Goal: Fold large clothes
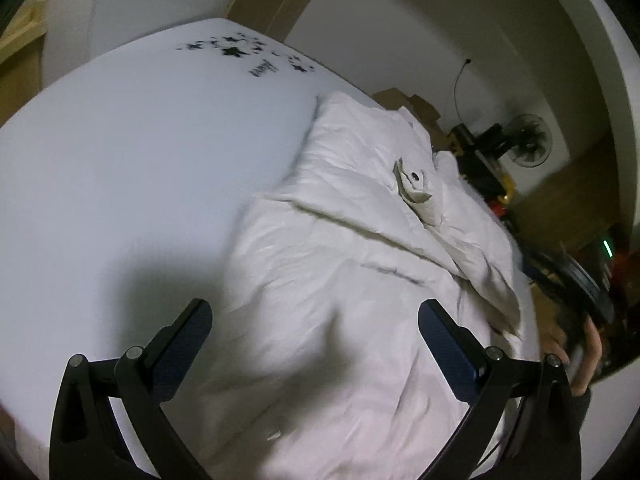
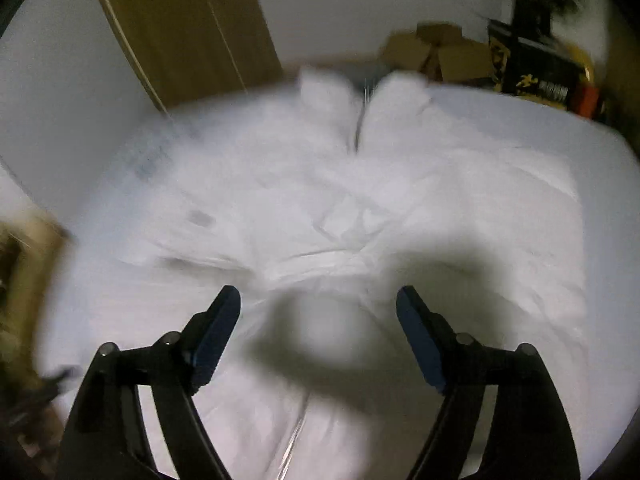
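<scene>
A white garment (image 1: 360, 248) is lying crumpled on the right part of a white table (image 1: 140, 160), its collar (image 2: 360, 96) pointing toward the far edge near the boxes (image 2: 436, 52). The left gripper (image 1: 314, 320) is hanging above it with fingers spread wide, gripping nothing. The right gripper (image 2: 318, 304) is also hovering wide open and empty over the cloth, in a blurred view.
</scene>
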`<action>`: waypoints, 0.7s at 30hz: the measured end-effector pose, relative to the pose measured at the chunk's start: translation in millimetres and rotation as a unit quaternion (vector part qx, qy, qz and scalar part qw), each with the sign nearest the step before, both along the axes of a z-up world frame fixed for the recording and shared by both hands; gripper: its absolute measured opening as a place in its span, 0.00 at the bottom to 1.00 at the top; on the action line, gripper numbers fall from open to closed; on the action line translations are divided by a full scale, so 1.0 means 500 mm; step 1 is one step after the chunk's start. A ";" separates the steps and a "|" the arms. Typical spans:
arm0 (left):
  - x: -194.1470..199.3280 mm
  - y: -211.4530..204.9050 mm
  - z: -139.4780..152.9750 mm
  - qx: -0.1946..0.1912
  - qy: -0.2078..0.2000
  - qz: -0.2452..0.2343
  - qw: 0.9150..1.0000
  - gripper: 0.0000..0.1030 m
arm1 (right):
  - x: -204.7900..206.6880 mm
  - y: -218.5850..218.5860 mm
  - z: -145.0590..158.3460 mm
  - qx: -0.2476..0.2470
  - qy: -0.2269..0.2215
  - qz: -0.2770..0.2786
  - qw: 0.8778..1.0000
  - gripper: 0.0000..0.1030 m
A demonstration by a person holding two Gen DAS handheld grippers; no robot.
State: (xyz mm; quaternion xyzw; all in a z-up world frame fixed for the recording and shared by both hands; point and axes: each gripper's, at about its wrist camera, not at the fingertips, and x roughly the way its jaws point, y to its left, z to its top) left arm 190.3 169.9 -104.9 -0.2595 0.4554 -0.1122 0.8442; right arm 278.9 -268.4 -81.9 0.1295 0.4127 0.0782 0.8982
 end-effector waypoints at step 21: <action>-0.130 0.023 -0.122 -0.105 0.042 -0.044 0.993 1.00 | -0.565 -0.249 -0.093 0.055 0.010 -0.085 0.995 0.87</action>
